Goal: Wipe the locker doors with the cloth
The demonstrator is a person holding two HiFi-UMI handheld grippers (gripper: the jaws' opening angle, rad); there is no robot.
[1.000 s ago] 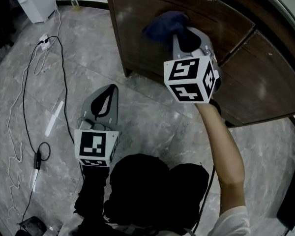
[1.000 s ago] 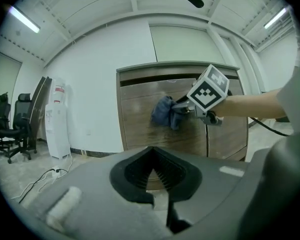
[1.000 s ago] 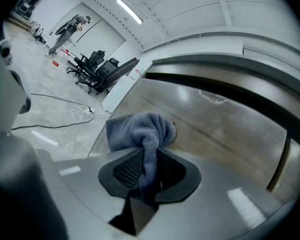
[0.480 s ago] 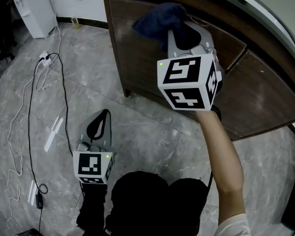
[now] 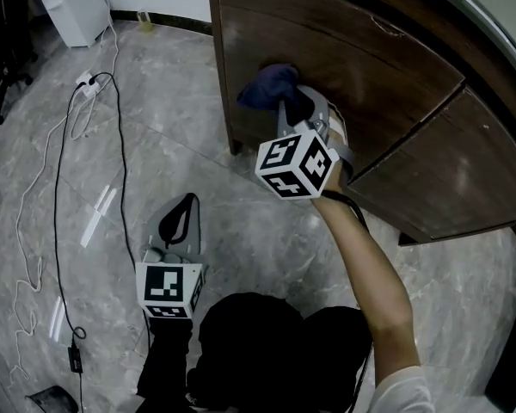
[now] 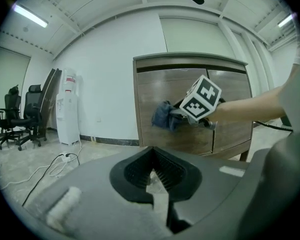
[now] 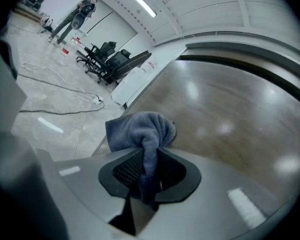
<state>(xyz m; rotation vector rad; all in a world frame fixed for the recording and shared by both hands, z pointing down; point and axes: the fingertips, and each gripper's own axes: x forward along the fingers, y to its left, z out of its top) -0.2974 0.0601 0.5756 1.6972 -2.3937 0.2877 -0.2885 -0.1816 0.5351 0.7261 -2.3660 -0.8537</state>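
Just above centre, the right gripper (image 5: 291, 110) pinched the cloth (image 5: 265, 84), which bunched ahead of its jaws against the left locker door (image 5: 361, 58). The left gripper (image 5: 181, 218), closed on nothing, hung lower left.

The right arm (image 5: 365, 265) is stretching forward, its right hand-held gripper (image 5: 294, 103) pinching a cloth (image 5: 265, 86). The left hand-held gripper (image 5: 186, 205) is hanging low, jaws together, empty.

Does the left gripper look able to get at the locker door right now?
Probably yes. The left gripper is empty, with only floor between it and the door. The right gripper with the cloth covers just one patch of it.
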